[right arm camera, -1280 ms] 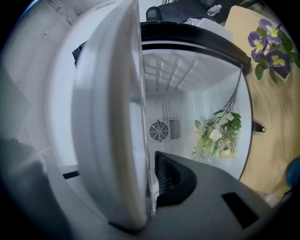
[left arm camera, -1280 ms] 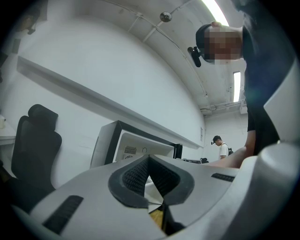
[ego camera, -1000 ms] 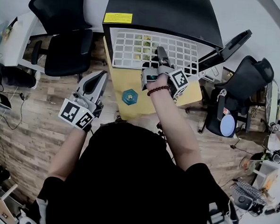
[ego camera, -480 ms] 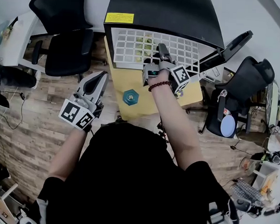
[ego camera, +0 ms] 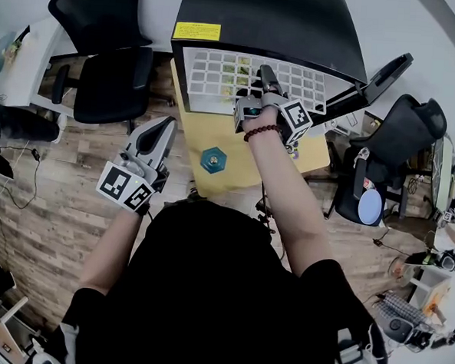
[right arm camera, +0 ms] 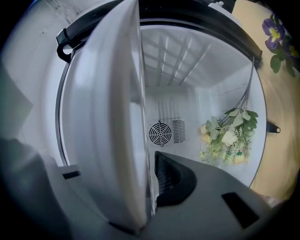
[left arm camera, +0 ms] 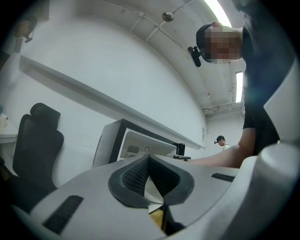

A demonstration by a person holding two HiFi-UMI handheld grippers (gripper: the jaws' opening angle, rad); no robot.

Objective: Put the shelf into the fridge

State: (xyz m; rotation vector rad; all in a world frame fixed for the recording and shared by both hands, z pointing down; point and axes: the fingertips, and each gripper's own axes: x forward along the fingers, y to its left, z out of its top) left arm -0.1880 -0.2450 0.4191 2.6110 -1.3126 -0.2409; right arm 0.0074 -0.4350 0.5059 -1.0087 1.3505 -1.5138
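Note:
A white wire shelf point(ego camera: 218, 81) lies flat, partly inside the open black fridge point(ego camera: 260, 18), its front part sticking out over the yellow table point(ego camera: 204, 130). My right gripper point(ego camera: 268, 78) is shut on the shelf's front edge. In the right gripper view the shelf's thin edge point(right arm camera: 149, 190) is pinched between the jaws of the right gripper point(right arm camera: 150, 159), which look into the white interior. My left gripper point(ego camera: 166, 124) hangs left of the table, away from the fridge. The left gripper point(left arm camera: 149, 157) is shut on nothing.
Artificial flowers point(right arm camera: 229, 138) lie on the fridge floor under the shelf. The fridge door point(ego camera: 380, 71) stands open at the right. A teal hexagonal object point(ego camera: 212, 159) sits on the table. Black office chairs stand at the left point(ego camera: 111, 70) and right point(ego camera: 399, 142).
My right gripper has pushed forward and the shelf has slid deeper into the fridge. The left gripper has stayed put.

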